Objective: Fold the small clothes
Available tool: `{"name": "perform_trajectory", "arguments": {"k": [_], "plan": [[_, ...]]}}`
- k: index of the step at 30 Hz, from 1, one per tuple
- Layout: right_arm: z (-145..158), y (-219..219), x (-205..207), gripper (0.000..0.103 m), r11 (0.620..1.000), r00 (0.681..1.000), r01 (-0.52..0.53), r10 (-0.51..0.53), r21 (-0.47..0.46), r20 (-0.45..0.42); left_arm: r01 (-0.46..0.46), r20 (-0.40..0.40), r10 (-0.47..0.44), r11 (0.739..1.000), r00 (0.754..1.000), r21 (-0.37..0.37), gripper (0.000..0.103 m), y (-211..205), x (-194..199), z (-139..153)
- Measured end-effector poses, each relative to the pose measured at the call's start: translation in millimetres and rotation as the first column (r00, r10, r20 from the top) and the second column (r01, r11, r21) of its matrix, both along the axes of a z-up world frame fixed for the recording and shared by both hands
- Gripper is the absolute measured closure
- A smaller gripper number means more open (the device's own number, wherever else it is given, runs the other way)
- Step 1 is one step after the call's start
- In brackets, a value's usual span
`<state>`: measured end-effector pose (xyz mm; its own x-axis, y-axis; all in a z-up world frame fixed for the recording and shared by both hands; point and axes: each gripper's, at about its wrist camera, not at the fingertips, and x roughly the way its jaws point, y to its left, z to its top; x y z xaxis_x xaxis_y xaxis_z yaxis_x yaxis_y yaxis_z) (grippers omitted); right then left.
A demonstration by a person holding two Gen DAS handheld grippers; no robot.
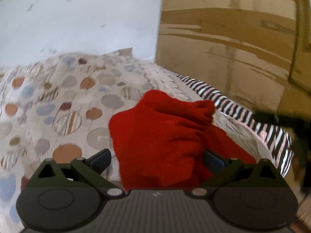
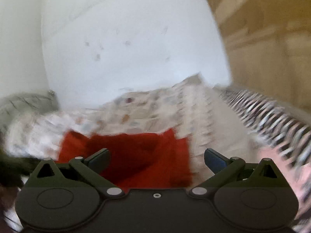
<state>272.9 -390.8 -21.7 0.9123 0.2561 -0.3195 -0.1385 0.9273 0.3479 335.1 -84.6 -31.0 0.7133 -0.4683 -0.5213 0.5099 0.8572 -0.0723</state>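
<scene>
Both my left gripper (image 1: 157, 158) and right gripper (image 2: 157, 158) jaws spread, the bunched red garment (image 1: 159, 136) between them ungripped: closing now risks pinching 2 layers or the bedsheet (image 1: 64, 97) beneath.

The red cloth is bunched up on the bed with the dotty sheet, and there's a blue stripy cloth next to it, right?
Almost. The stripy cloth is black, white and pink, not blue, as the left wrist view shows. The red cloth is indeed bunched up on the dotty sheet.
</scene>
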Motion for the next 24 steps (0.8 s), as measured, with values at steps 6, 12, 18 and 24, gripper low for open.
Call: {"name": "perform_trajectory", "arguments": {"k": [6, 12, 18, 24], "plan": [[-8, -12, 70, 0.0, 0.883, 0.964, -0.128, 0.218, 0.451, -0.153, 0.083, 0.047, -0.087, 0.993, 0.995, 0.085, 0.016, -16, 0, 0], [-33, -1, 127, 0.0, 0.821, 0.88, 0.0, 0.272, 0.572, -0.39, 0.108, 0.055, -0.114, 0.989, 0.992, 0.101, 0.025, -19, -3, -1], [-33, 1, 146, 0.026, 0.844, 0.891, 0.083, 0.175, 0.53, -0.418, 0.118, 0.085, -0.132, 0.981, 0.988, 0.152, 0.039, -29, -11, -3], [-22, 3, 140, 0.077, 0.908, 0.929, 0.02, 0.138, 0.419, -0.344, 0.138, 0.103, -0.155, 0.979, 0.983, 0.153, 0.048, -40, -19, 2]]}}
